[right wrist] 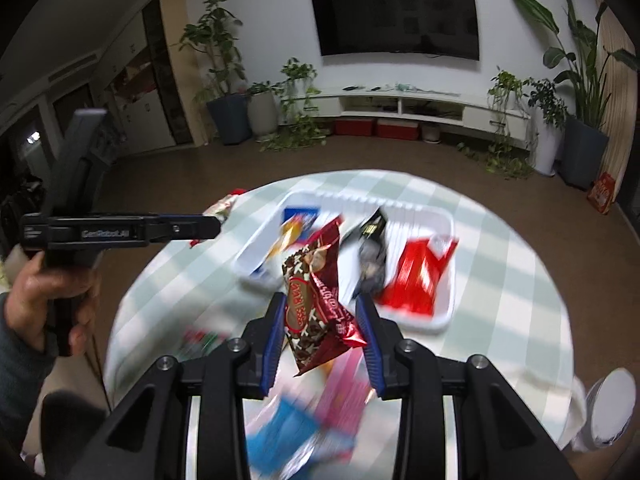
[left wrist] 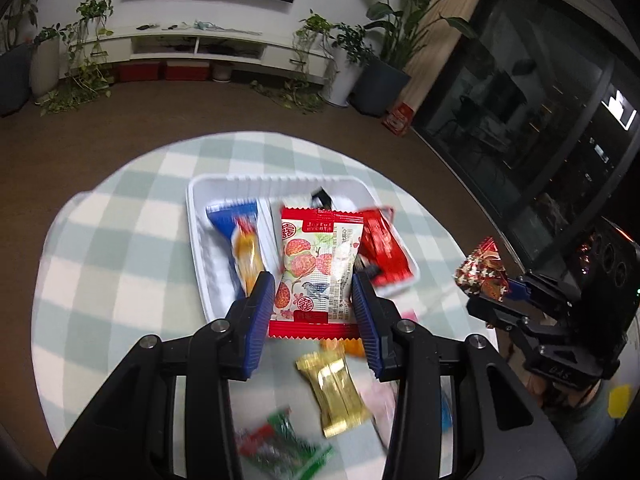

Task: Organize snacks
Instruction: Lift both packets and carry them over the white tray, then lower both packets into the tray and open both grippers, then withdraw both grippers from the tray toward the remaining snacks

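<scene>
Two grippers, each gripping one packet: left gripper [left wrist: 314, 300] jaws clamp a strawberry-print packet [left wrist: 318, 264]; right gripper [right wrist: 322, 336] jaws clamp a brown packet [right wrist: 316, 300], above the white tray [right wrist: 450, 216].

White tray [left wrist: 196, 216] crowded; its front-left floor [left wrist: 218, 276] free.

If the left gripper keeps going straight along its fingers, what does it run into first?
Probably the white tray on the checked table. The left gripper, shut on the strawberry-print packet, points down at its blue packet and red packet. Depth is unclear.
</scene>
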